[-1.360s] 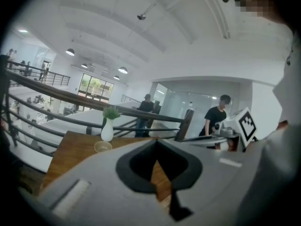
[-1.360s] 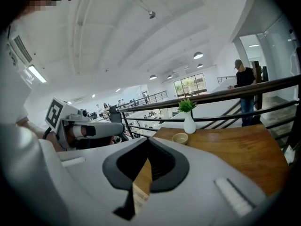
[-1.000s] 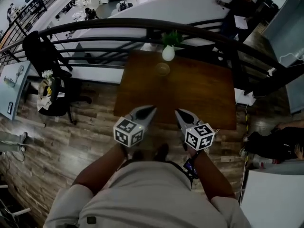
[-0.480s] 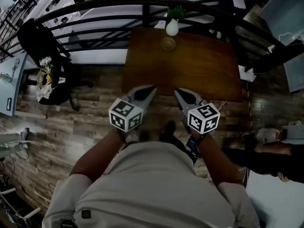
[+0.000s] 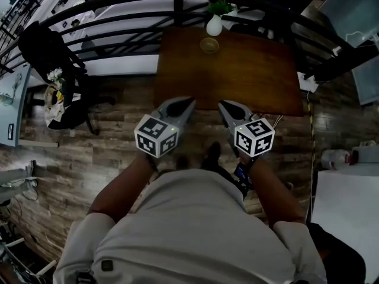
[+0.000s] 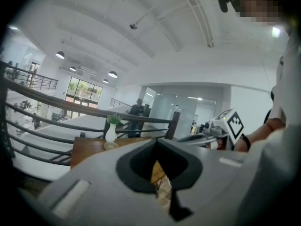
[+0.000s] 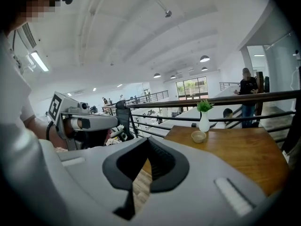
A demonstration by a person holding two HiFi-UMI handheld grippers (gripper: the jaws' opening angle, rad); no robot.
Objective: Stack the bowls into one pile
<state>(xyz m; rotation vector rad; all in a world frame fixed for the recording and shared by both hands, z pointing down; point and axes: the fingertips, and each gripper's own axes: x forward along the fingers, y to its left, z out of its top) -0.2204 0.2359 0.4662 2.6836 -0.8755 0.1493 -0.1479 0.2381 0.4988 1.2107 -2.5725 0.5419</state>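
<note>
**A:** Where are the bowls?

**B:** At the far end of the wooden table [image 5: 249,76], well apart from both grippers. I can make out one small pale bowl [image 5: 208,45], just in front of a white vase [image 5: 214,25] holding a green sprig. It is too small to tell whether that is a single bowl or several already nested.

**A:** And the grippers?

**B:** The left gripper [image 5: 190,101] and the right gripper [image 5: 222,104] hang side by side over the table's near edge, close to the person's body and pointing toward the far end. Each has its jaws pressed together with nothing between them. Only table and floor show through the opening behind the tips.

**A:** So nothing is in hand. What worries you?

**B:** Mostly the vase. It stands so close behind the bowl that a jaw sliding past the rim could tip it. Beyond it there is only the black railing [image 5: 118,16] and a drop to the level below, so a knocked vase might not stay on the table.

**A:** Anything else?

**B:** The closed jaws. If they arrive at the bowl without opening first, they will push it into the vase rather than straddle its rim. It is also a long reach across the table, and I judge that an outstretched arm will be harder to steady. A thin, smooth rim pinched off-centre could slip out or swing.

**A:** And the stacking itself?

**B:** I see no second bowl to stack, so grabbing for one by guess could go wrong.
</note>
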